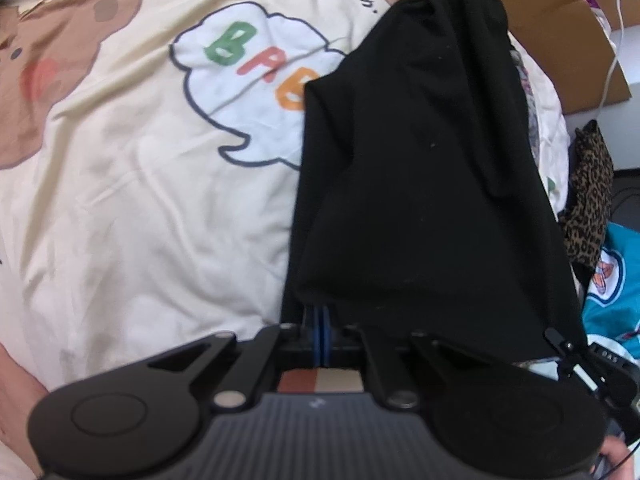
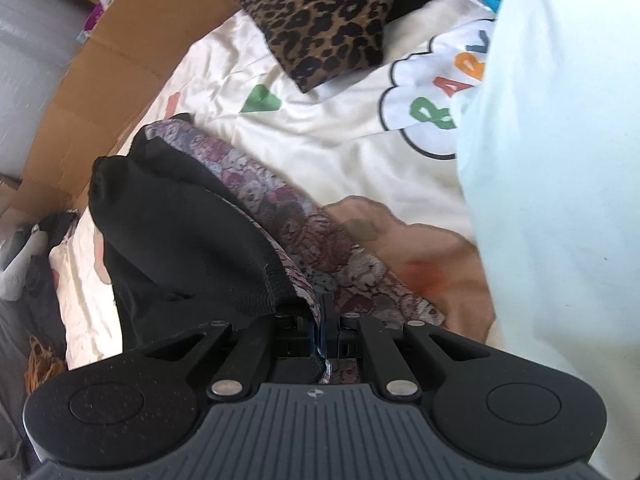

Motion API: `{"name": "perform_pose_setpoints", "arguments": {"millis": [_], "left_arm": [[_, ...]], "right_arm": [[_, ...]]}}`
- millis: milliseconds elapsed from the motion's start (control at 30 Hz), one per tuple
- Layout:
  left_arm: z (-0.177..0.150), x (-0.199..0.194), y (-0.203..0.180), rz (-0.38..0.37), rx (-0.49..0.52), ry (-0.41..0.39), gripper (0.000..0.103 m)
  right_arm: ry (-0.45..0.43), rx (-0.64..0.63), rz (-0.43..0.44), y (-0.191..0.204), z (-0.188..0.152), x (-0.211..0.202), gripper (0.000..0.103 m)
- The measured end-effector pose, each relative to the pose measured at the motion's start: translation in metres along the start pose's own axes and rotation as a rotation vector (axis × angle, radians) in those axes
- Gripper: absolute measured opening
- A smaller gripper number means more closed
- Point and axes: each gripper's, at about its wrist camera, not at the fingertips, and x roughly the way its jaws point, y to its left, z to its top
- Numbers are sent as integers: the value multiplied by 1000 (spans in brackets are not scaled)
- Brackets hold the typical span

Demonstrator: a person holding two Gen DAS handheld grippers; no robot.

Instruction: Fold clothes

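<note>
A black garment (image 1: 420,160) hangs in a long fold over the cream bedsheet (image 1: 140,200) in the left wrist view. My left gripper (image 1: 320,316) is shut on its lower edge, and the cloth drapes over the blue fingertips and hides them in part. In the right wrist view the same black garment (image 2: 180,240) shows a purple patterned inner side (image 2: 288,208). My right gripper (image 2: 326,308) is shut on the hem where the black and the patterned cloth meet. The garment stretches away from this gripper toward the upper left.
The bedsheet carries bear prints and a speech bubble (image 1: 248,92) with coloured letters. A leopard-print cloth (image 2: 332,16) and a teal garment (image 1: 616,280) lie at the bed's side. A cardboard box (image 2: 100,80) with a white cable stands beyond. A pale cloth (image 2: 560,200) fills the right.
</note>
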Motion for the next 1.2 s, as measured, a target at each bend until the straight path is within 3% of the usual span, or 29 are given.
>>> {"name": "perform_pose_setpoints", "arguments": {"millis": [67, 233, 367, 433, 467, 500, 733, 967, 1033, 1067, 1200], "left_arm": [[12, 5, 20, 3, 7, 7, 2], [19, 24, 20, 47, 28, 28, 2], [21, 28, 24, 80, 23, 29, 2], [22, 29, 25, 89, 27, 29, 2], [22, 29, 26, 94, 32, 29, 2], [22, 30, 26, 98, 37, 29, 2], [24, 27, 31, 113, 34, 25, 2], [28, 24, 32, 113, 36, 32, 2], [30, 24, 31, 121, 46, 34, 2], [30, 24, 31, 126, 53, 37, 2], [32, 25, 31, 169, 66, 40, 2]], "right_arm": [[-1, 28, -5, -7, 1, 1, 0], [32, 79, -38, -25, -4, 14, 1], [66, 180, -60, -45, -11, 24, 7], [48, 235, -46, -54, -10, 21, 23], [27, 246, -46, -56, -8, 18, 38], [6, 256, -46, -57, -7, 15, 43], [-26, 195, -49, -49, -2, 11, 43], [13, 76, -87, -38, -1, 22, 41], [14, 58, -85, -37, -2, 23, 12], [15, 54, -79, -37, -4, 22, 3], [36, 45, -95, -40, -12, 22, 2]]}}
